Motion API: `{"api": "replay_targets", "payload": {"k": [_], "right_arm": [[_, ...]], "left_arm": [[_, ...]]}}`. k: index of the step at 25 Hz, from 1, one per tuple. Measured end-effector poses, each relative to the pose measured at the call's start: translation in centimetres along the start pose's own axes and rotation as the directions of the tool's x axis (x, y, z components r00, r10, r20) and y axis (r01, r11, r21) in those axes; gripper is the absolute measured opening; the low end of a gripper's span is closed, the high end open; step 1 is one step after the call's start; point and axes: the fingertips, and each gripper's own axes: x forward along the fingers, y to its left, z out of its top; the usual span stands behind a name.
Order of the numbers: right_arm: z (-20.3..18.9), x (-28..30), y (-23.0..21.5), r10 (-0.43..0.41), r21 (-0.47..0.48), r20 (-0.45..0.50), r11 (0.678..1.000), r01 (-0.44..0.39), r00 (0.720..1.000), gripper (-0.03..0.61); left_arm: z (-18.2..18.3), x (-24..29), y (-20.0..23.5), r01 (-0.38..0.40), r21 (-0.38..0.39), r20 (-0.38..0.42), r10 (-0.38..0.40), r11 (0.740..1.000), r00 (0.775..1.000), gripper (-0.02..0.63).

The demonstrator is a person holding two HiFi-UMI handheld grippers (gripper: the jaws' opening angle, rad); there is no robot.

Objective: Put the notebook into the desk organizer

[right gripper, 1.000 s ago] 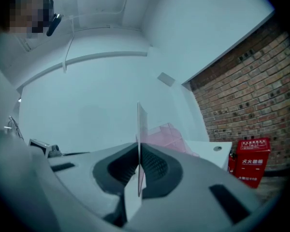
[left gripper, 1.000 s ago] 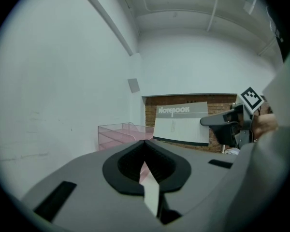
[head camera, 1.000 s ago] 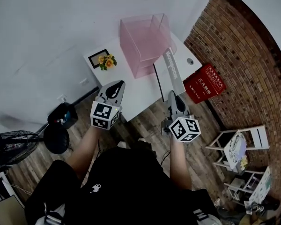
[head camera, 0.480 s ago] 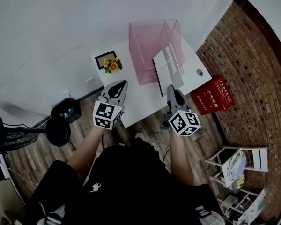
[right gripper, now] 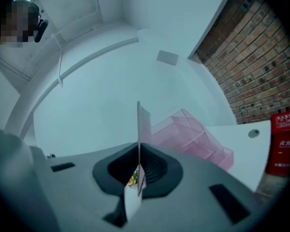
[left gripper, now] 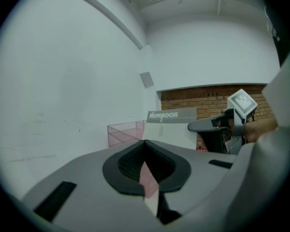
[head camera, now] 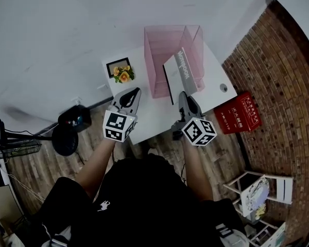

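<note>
Right gripper [head camera: 182, 95]: jaws pinched tight on the near edge of the notebook [head camera: 181, 74]; from its own view the cover runs up edge-on, straight out from between the pads [right gripper: 138, 146].
Left gripper [head camera: 133, 93]: jaws brought together with nothing gripped, held up over the desk's near left edge, well apart from the notebook.
Notebook: grey cover, standing on edge with the printed spine uppermost and lifted clear of the desk. From the head view it overlaps the organizer's near right part. From the left gripper view it sits right of the pink walls [left gripper: 171, 127]. I can't tell whether its lower edge is inside yet.
Desk organizer [head camera: 165, 39]: clear pink plastic with a divider inside, standing at the far side of the desk against the white wall.
Desk [head camera: 153, 111]: small and white, with a round hole near its right edge.
Picture frame [head camera: 120, 69]: dark frame with orange and yellow flowers, on the desk left of the organizer.
Red box [head camera: 240, 114]: on the wood floor to the right of the desk, at the foot of the brick wall.
</note>
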Motion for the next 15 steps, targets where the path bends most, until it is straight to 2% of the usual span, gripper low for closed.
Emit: {"api": "replay_targets", "payload": {"k": [15], "right_arm": [[-0.6, 2.5, -2.4, 0.048, 0.09, -0.02, 0.995, -0.046, 0.999, 0.012]], "left_arm": [[-0.3, 1.8, -0.1, -0.085, 0.009, -0.03, 0.086, 0.996, 0.996, 0.002]]}}
